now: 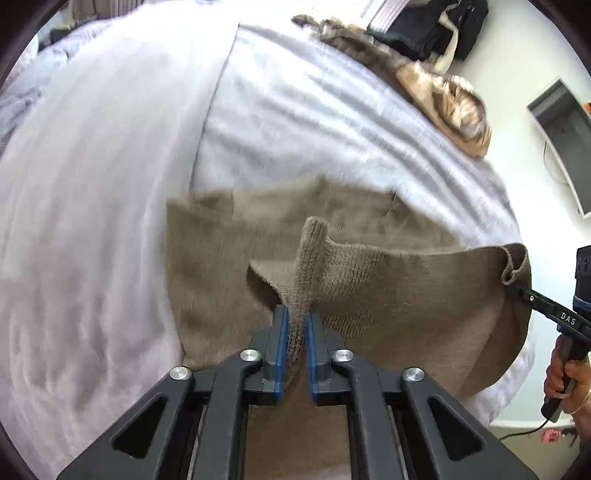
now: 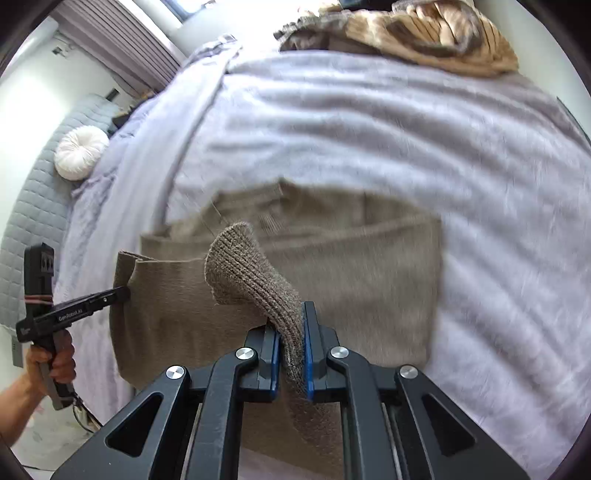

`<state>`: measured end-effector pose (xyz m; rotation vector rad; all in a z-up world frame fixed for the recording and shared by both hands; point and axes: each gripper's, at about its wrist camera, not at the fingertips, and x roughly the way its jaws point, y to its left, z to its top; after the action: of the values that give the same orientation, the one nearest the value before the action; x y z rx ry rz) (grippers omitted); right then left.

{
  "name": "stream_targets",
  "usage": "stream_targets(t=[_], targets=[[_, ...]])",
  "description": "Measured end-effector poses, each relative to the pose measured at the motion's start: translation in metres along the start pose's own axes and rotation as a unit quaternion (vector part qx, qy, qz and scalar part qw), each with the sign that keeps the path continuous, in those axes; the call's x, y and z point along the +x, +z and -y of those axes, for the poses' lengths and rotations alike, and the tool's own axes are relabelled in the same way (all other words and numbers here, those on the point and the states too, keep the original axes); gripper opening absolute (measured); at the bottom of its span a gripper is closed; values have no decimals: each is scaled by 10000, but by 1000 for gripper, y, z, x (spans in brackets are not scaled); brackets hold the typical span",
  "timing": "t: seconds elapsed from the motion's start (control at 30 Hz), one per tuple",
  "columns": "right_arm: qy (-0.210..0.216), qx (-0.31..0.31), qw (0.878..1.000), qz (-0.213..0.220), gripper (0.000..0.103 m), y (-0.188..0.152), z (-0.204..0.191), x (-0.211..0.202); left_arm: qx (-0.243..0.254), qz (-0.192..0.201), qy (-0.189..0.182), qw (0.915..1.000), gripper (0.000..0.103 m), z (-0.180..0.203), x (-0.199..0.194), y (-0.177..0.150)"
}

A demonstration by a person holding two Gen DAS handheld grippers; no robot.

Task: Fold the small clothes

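On a bed spread with a pale lilac blanket (image 2: 406,155), a brown knit sweater (image 2: 369,280) lies partly folded, its sleeves apparently turned in to leave a rough rectangle. Both tools are clamped on its near hem: the left gripper (image 1: 295,325) pinches a ridge of ribbed knit between its blue pads (image 1: 282,332), and the right gripper (image 2: 291,339) bites a thicker curl of the same edge, a hand (image 2: 51,362) visible on the other tool's handle. The lifted hem hangs clear of the blanket between the two grips, while the collar end rests flat farther up the bed. By the look of it, the side folds are done and the bottom-to-top fold is only starting; carrying the hem over to the collar and smoothing remain. Open blanket stretches ahead of the collar, giving room to lay the fold. A heap of tan clothes (image 2: 424,33) sits at the far edge, well apart, and a round white cushion (image 2: 79,151) lies off to one side.
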<state>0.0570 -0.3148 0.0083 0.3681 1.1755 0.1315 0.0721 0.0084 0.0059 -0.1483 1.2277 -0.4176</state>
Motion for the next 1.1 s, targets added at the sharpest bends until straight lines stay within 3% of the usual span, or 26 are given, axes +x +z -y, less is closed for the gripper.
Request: stream_targets(t=[0.2, 0.4, 0.57, 0.63, 0.7, 0.8, 0.9, 1.0, 1.1], targets=[[210, -66, 9993, 291, 11, 49, -6, -2, -40, 334, 208, 9992, 7, -6, 10, 47], [62, 19, 9999, -131, 11, 78, 13, 64, -151, 49, 704, 9974, 7, -26, 72, 68], [-48, 800, 9947, -641, 14, 79, 57, 122, -414, -115, 1189, 9920, 8, -46, 98, 66], [-344, 1188, 9903, -630, 17, 79, 75, 125, -397, -41, 1614, 9861, 8, -50, 92, 66], [-450, 1584, 9854, -441, 21, 78, 92, 114, -380, 4, 1765, 9836, 8, -54, 82, 65], [-553, 1874, 9806, -137, 21, 76, 107, 88, -447, 4, 1551, 9869, 8, -58, 67, 61], [-164, 1663, 9859, 33, 21, 72, 100, 70, -314, 56, 1244, 9917, 8, -48, 57, 58], [516, 1338, 9895, -149, 21, 65, 77, 76, -137, -165, 904, 9957, 8, -28, 77, 51], [481, 1072, 9917, -527, 21, 54, 57, 107, -51, -454, 1148, 9923, 8, -19, 108, 41]])
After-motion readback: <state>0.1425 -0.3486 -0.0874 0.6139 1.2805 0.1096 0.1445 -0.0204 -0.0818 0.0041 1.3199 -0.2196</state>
